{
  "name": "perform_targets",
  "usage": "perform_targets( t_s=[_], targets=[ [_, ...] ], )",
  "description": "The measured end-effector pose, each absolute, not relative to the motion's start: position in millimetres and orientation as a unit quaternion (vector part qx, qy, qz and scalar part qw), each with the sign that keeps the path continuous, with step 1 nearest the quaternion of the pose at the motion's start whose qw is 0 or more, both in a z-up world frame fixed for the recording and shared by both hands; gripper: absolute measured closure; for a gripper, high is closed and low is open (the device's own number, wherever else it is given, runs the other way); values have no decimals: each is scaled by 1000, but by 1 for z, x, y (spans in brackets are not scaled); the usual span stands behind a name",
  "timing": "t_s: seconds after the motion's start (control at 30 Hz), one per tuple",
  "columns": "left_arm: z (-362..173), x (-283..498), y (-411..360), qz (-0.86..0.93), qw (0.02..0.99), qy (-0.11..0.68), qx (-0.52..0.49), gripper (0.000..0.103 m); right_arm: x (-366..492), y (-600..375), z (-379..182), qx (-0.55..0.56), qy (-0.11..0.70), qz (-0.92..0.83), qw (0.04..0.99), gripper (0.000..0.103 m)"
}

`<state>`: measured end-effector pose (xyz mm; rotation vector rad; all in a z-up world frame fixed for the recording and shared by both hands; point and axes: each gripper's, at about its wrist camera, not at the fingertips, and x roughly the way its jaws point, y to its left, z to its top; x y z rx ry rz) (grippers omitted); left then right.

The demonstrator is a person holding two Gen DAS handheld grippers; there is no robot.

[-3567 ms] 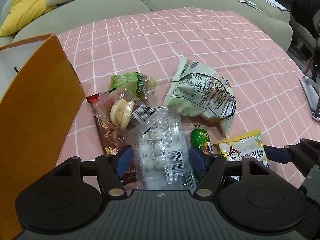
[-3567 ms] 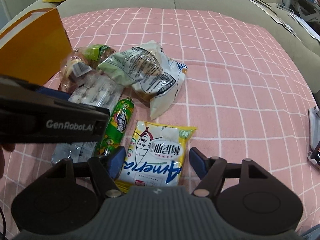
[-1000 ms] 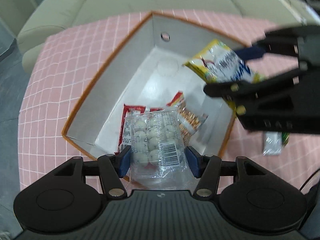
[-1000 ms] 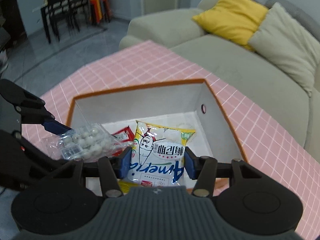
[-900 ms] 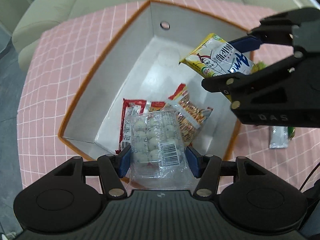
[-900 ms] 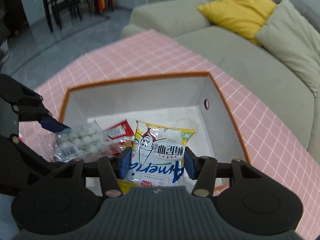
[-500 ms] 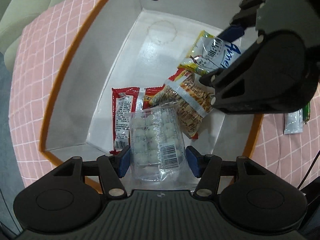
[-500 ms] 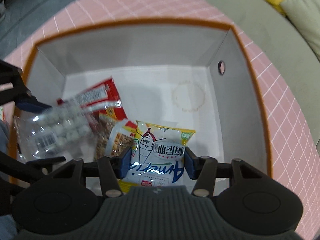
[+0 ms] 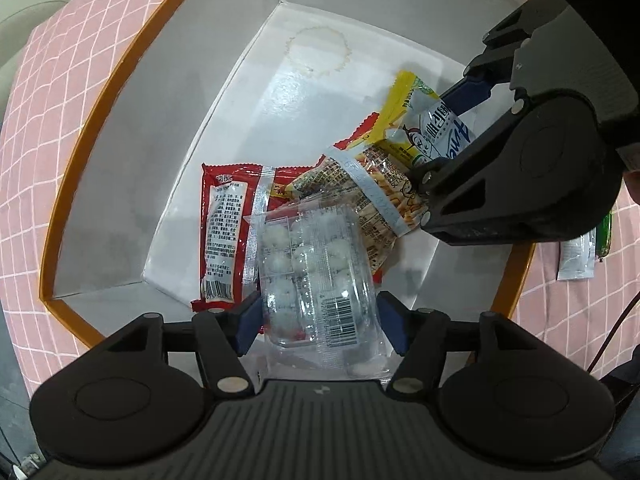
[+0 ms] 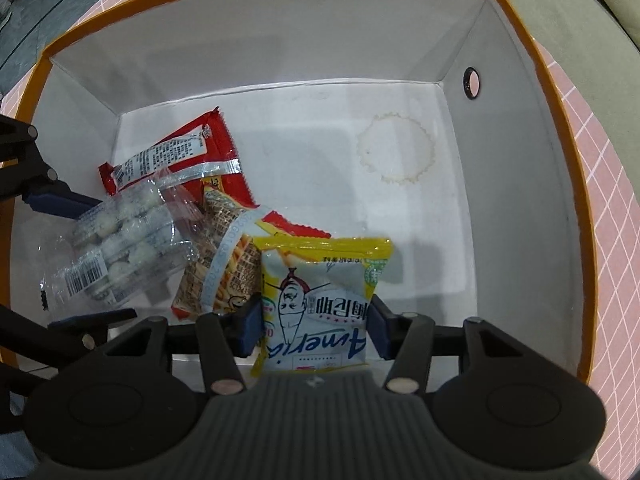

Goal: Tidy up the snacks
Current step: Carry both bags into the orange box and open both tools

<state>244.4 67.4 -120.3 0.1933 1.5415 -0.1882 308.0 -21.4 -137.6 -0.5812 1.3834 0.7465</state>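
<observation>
My left gripper (image 9: 318,322) is shut on a clear pack of white candy balls (image 9: 316,276) and holds it low inside the orange-rimmed white box (image 9: 132,60). My right gripper (image 10: 316,330) is shut on a yellow snack bag (image 10: 320,304), also down inside the box (image 10: 520,200). A red packet (image 9: 228,220) and a packet of stick snacks (image 9: 372,192) lie on the box floor under both. The candy pack also shows at the left of the right wrist view (image 10: 120,240). The yellow bag shows at the right of the left wrist view (image 9: 424,128).
The box stands on a pink checked cloth (image 9: 48,80). A green wrapped snack (image 9: 604,236) and a pale sachet (image 9: 576,256) lie on the cloth right of the box. A grey-green sofa (image 10: 580,12) is behind. The far right part of the box floor (image 10: 400,152) is bare.
Both grippers have gone lower into the box with their packs still held. The yellow bag now hangs just over the stick snack packet.
</observation>
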Motion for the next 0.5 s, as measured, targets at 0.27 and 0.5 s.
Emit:
perform_targets(
  t_s=[0.27, 0.5],
  targets=[
    [-114, 241, 74, -88, 719, 686, 67, 18, 310, -25, -128, -254, 602, 321, 686, 36],
    [-88, 232, 73, -85, 739, 666, 55, 18, 304, -32, -104, -233, 586, 318, 708, 35]
  ],
)
